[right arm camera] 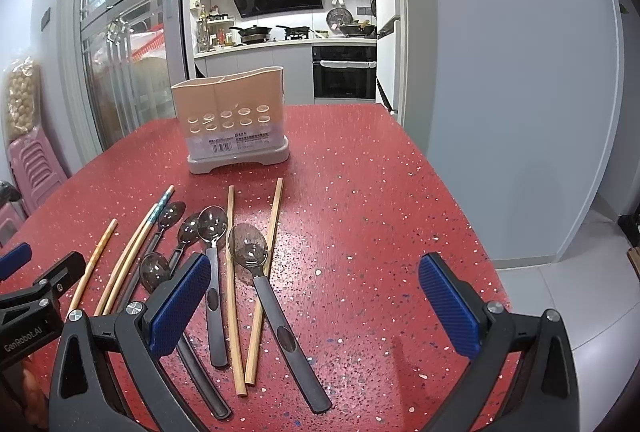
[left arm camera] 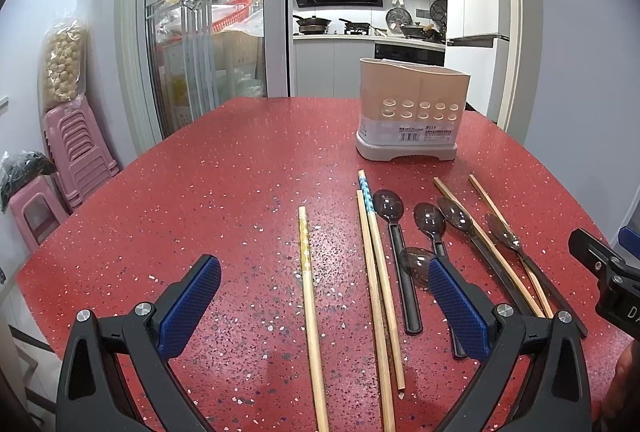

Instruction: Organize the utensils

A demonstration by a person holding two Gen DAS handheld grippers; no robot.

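A beige utensil holder (left arm camera: 412, 112) (right arm camera: 234, 120) with round holes stands upright at the far side of the red table (left arm camera: 224, 192) (right arm camera: 360, 192). Several wooden chopsticks (left arm camera: 308, 292) (right arm camera: 232, 272) and several dark spoons (left arm camera: 396, 248) (right arm camera: 256, 268) with smoky clear bowls lie flat in front of it. My left gripper (left arm camera: 324, 292) is open above the table, with one chopstick lying between its fingers and nothing held. My right gripper (right arm camera: 316, 292) is open too, to the right of the left one, with a spoon handle and chopsticks below its span.
Behind the table are a glass sliding door (left arm camera: 208, 32) and a kitchen doorway (right arm camera: 288, 32). Pink plastic stools (left arm camera: 76, 152) stand at the left by the wall. The table's right edge (right arm camera: 472, 224) drops to a tiled floor. A grey wall (right arm camera: 520, 92) is close on the right.
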